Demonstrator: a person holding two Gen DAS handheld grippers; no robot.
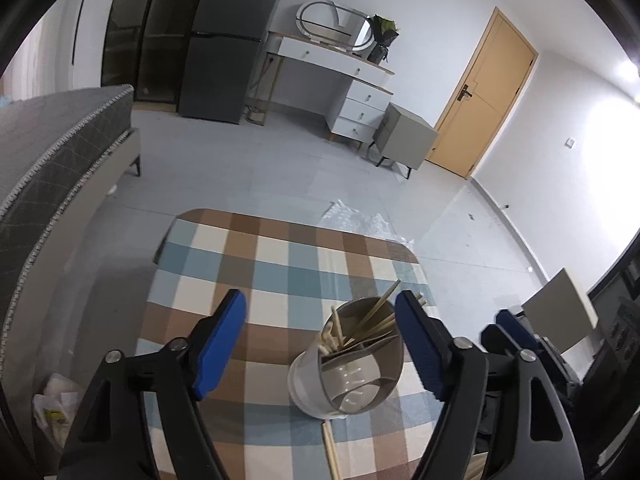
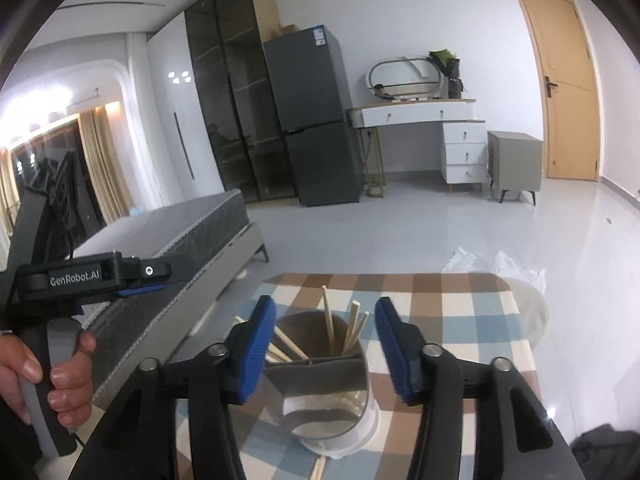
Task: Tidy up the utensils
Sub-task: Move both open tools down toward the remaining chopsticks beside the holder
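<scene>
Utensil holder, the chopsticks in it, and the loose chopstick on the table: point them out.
utensil holder [image 2: 320,408], right wrist view, front wall.
chopsticks [image 2: 329,326], right wrist view, upright shaft.
loose chopstick [image 1: 332,452], left wrist view, mid shaft.

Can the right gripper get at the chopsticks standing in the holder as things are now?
Probably yes. The right gripper is open with nothing in it, and the chopsticks stick up above the holder rim directly ahead between its fingers, nothing blocking them.
</scene>
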